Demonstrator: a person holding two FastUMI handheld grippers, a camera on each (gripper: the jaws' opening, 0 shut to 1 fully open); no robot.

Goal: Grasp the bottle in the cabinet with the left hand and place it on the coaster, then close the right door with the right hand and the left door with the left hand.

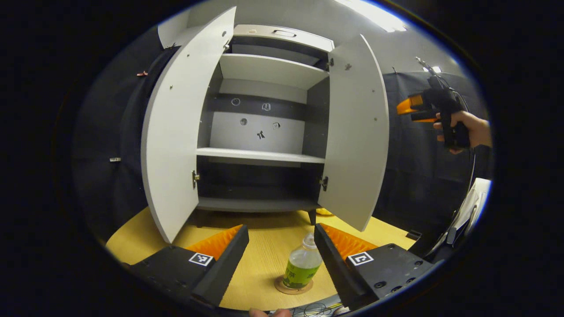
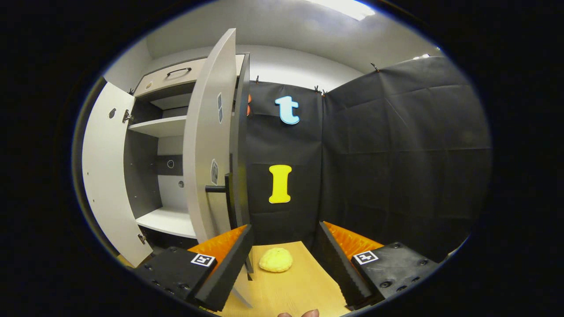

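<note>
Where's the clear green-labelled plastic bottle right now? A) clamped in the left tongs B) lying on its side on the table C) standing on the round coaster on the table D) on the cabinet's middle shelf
C: the clear green-labelled plastic bottle stands upright on the round brown coaster, between the open left tongs, untouched.

green-labelled bottle (image 1: pixel 303 265), pale grey cabinet (image 1: pixel 264 132), yellow table (image 1: pixel 269 259)

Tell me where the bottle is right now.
In the left gripper view, the bottle stands upright on the round coaster on the wooden table, between the open left gripper fingers, in front of the open cabinet.
</note>
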